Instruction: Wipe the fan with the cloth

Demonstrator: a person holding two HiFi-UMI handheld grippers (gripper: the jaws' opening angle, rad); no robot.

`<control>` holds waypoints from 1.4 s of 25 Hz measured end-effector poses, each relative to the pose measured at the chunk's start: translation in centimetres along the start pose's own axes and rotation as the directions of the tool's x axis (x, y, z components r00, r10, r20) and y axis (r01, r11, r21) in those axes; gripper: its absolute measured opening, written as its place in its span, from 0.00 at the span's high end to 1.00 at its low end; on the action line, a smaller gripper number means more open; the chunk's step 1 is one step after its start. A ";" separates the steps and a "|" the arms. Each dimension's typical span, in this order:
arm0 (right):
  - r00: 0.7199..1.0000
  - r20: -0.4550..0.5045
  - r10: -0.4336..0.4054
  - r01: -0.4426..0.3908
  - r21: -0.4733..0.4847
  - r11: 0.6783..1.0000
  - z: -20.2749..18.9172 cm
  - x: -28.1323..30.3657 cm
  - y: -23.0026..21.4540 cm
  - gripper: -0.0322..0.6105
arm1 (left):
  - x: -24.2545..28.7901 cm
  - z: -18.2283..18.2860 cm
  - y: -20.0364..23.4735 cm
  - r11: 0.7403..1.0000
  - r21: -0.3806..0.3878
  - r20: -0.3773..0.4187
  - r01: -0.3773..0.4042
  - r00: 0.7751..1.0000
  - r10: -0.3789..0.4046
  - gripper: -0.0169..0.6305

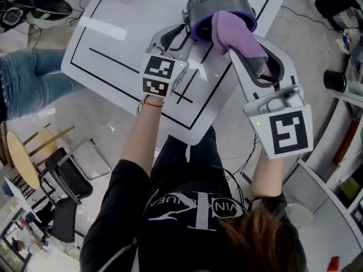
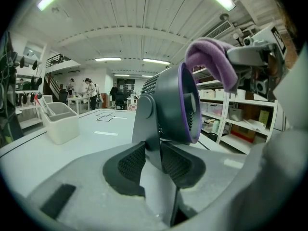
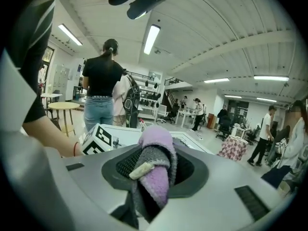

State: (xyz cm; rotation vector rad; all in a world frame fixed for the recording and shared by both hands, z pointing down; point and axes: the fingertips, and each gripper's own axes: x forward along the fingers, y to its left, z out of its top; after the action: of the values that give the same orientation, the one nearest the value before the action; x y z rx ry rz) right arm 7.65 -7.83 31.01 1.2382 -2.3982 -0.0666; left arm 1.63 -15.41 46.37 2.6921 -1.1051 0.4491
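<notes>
A grey fan [image 1: 218, 7] with a purple front ring stands on the white table [image 1: 119, 50]. In the left gripper view the fan [image 2: 173, 105] fills the middle, and my left gripper [image 2: 153, 161] is shut on its upright grey stand, both pads pressing it. In the head view that left gripper [image 1: 182, 37] reaches in from the fan's left. My right gripper [image 1: 250, 54] is shut on a purple cloth [image 1: 232, 30], which drapes over the top of the fan's ring. The cloth [image 3: 156, 146] bunches between the right gripper's [image 3: 154, 172] pads. The cloth [image 2: 211, 61] also shows atop the rim.
Black lines mark the table. A white bin [image 2: 60, 121] stands on it to the left. Shelves with boxes [image 2: 240, 114] lie to the right. A person in jeans [image 3: 103, 95] stands beside the table. A round wooden stool [image 1: 22, 157] and a black chair [image 1: 68, 180] are on the floor.
</notes>
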 end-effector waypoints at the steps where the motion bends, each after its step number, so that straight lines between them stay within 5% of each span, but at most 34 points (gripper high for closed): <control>1: 1.000 0.009 0.015 -0.015 -0.013 1.000 0.8 0.2 0.3 0.74 | 0.0 0.1 0.0 1.000 0.002 0.000 0.000 1.000 0.000 0.82; 9: 0.998 -0.057 -0.005 0.003 -0.046 0.999 3.5 6.3 2.4 0.74 | 0.1 0.3 -0.6 1.000 0.010 -0.001 0.001 1.000 -0.001 0.82; 18: 0.968 -0.212 -0.136 0.061 -0.328 0.943 2.9 9.2 3.3 0.74 | -0.8 0.3 -0.1 1.000 0.010 0.003 0.005 1.000 -0.005 0.82; 35: 0.970 -0.109 -0.216 0.204 -0.115 0.972 3.5 4.9 -4.3 0.74 | -0.7 0.4 -0.4 1.000 0.019 -0.004 -0.002 1.000 0.002 0.82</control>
State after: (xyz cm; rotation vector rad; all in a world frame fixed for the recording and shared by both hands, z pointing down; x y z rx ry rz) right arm 7.14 -14.79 28.60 1.4017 -2.1261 -0.1727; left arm 1.51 -14.81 45.78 2.7056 -1.1075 0.4681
